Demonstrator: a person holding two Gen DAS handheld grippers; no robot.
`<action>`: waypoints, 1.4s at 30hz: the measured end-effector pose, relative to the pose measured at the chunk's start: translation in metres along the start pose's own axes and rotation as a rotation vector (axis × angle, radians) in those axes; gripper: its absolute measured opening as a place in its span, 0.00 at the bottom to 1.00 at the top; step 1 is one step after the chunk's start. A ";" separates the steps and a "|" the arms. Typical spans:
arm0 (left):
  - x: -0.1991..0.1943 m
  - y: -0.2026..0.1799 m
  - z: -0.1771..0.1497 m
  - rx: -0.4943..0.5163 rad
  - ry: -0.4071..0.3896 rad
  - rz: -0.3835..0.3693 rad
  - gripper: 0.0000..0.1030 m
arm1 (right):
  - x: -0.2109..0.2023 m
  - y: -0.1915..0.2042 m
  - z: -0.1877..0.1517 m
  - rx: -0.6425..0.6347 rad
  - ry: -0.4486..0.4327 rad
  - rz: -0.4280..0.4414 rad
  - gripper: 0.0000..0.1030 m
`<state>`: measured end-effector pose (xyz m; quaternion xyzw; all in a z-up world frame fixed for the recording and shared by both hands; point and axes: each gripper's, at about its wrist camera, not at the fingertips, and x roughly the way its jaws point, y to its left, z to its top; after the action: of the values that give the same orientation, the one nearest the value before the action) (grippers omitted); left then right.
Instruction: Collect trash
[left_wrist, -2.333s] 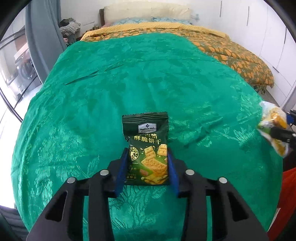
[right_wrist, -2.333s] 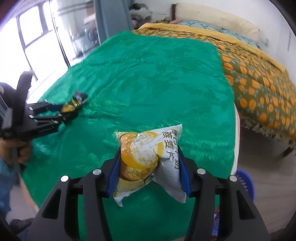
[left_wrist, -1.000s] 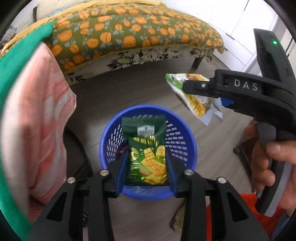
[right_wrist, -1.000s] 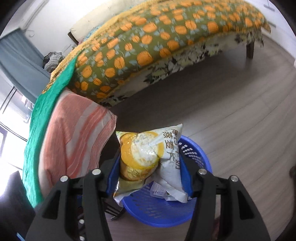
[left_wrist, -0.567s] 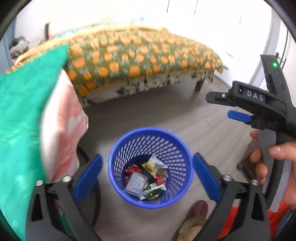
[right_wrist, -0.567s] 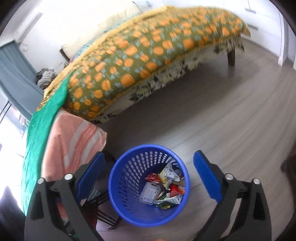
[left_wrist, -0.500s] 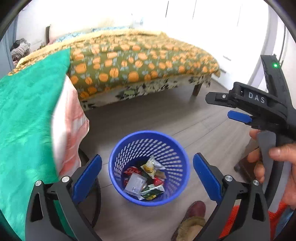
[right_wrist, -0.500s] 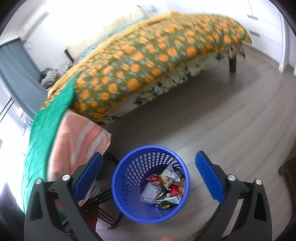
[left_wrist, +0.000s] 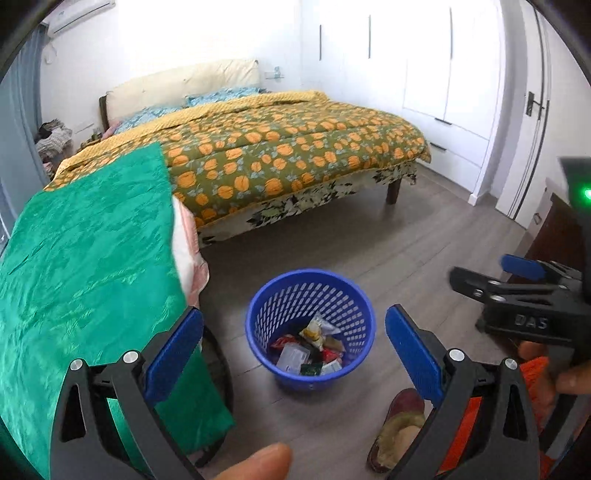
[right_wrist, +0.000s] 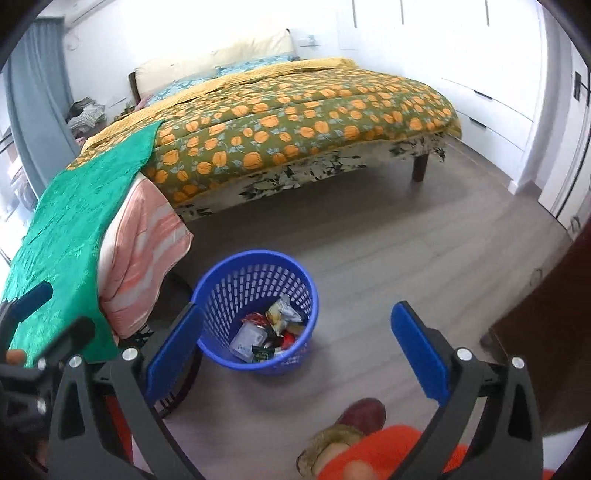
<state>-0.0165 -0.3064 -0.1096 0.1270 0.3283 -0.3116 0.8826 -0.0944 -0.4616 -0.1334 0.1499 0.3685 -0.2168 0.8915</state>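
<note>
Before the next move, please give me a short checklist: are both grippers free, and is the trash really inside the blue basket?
1. Left gripper open, nothing between its pads: ok.
2. Right gripper open, nothing between its pads: ok.
3. Wrappers lie inside the basket: ok.
4. Basket stands upright on the floor: ok.
5. No trash on the floor near the basket: ok.
6. More trash left on the green cloth: cannot tell, only part of it shows.

The right gripper (right_wrist: 295, 343) gapes empty above a blue perforated wastebasket (right_wrist: 255, 266) holding snack wrappers (right_wrist: 280, 314) on grey wood flooring (right_wrist: 406, 240).
</note>
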 end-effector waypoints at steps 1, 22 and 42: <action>-0.001 0.002 -0.001 -0.017 -0.001 -0.009 0.95 | -0.002 -0.002 -0.004 0.000 0.009 0.011 0.96; 0.023 0.010 -0.016 -0.054 0.210 0.059 0.95 | -0.004 0.017 -0.039 -0.096 0.112 0.057 0.95; 0.035 0.013 -0.022 -0.066 0.264 0.068 0.95 | -0.001 0.025 -0.043 -0.133 0.136 0.062 0.95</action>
<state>0.0012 -0.3026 -0.1490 0.1490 0.4472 -0.2510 0.8455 -0.1086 -0.4215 -0.1595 0.1161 0.4369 -0.1536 0.8786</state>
